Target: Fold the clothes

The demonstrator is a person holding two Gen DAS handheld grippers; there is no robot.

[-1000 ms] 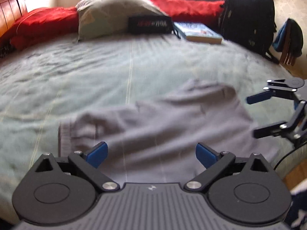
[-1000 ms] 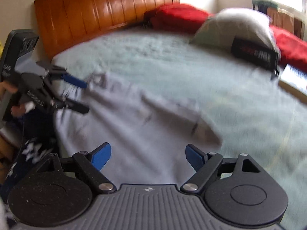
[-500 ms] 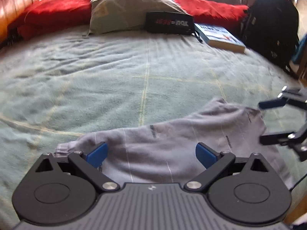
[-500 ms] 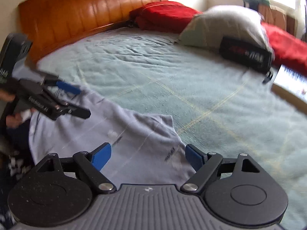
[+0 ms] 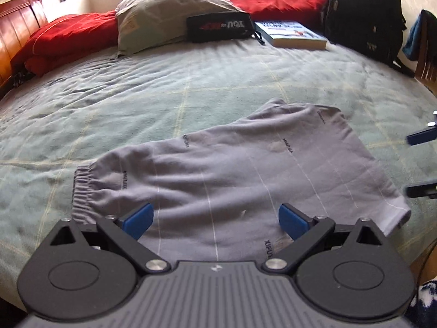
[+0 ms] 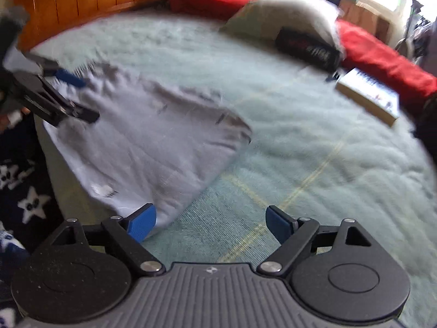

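Note:
Grey sweatpants [image 5: 232,169] lie folded lengthwise on the green bedspread [image 5: 191,87], elastic cuff to the left and white hem to the right. My left gripper [image 5: 215,218] hovers open over their near edge, nothing between its fingers. The right wrist view shows the sweatpants [image 6: 142,136] at the left, blurred by motion. My right gripper [image 6: 210,225] is open and its jaws are opening; the garment's corner lies under its left fingertip and bare bedspread under the rest. Each gripper shows in the other's view, open: the right gripper [image 5: 422,164], the left gripper [image 6: 79,97].
At the far side of the bed lie a grey pillow [image 5: 164,11], red bedding [image 5: 68,35], a black pouch [image 5: 220,26] and a book [image 5: 292,34]. A black backpack [image 5: 363,13] stands far right. A wooden headboard [image 6: 95,0] borders the bed. Star-patterned fabric [image 6: 30,199] is at the near edge.
The sweatpants have settled flat on the bed. My right gripper has swung right, off the garment and over bare bedspread. It has slid to the right edge of the left wrist view.

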